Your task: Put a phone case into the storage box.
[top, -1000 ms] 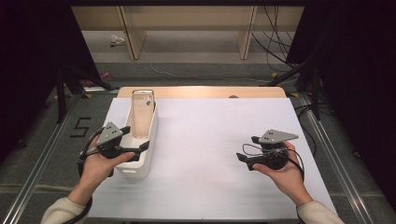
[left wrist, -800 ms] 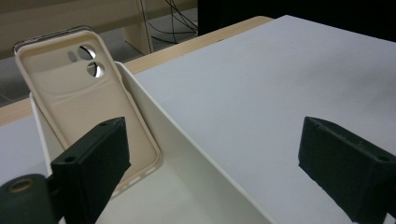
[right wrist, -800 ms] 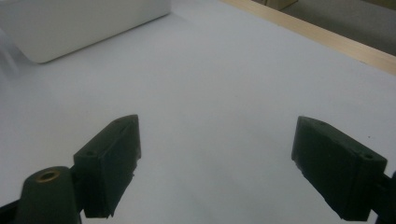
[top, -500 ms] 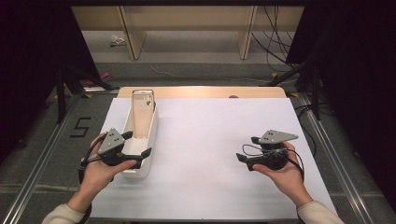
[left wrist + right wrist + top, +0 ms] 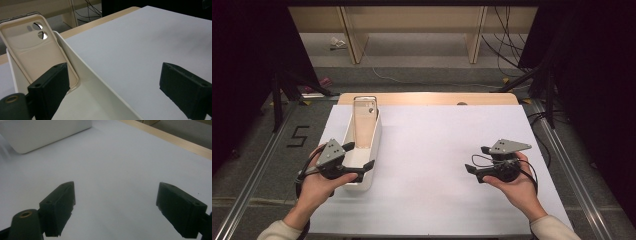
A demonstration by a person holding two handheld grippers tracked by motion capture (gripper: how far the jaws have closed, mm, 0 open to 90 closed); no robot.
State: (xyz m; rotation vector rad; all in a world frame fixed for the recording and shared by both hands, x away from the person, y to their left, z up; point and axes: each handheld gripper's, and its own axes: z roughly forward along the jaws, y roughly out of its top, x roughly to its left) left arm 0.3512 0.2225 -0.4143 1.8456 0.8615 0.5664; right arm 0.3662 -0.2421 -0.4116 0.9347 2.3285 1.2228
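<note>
A long white tray [image 5: 373,140] lies on the left side of the white table sheet [image 5: 437,140]. A beige phone case [image 5: 364,119] leans upright against the tray's far end, camera holes at the top [image 5: 37,50]. My left gripper [image 5: 359,156] hovers open over the tray's near end. The tray's right wall [image 5: 100,82] runs between its jaws, so one jaw is inside the tray and the other is over the sheet. My right gripper [image 5: 476,160] is open with nothing between its jaws, low over bare sheet at the right [image 5: 115,207].
The tray's rounded corner [image 5: 45,132] lies far ahead of the right gripper. A wooden table edge [image 5: 427,98] borders the sheet at the back. Metal rails [image 5: 257,165] run along both sides of the table, with cables and stands on the floor beyond.
My left gripper has drawn back along the tray toward the person, from mid-tray to its near end. The right gripper has stayed put.
</note>
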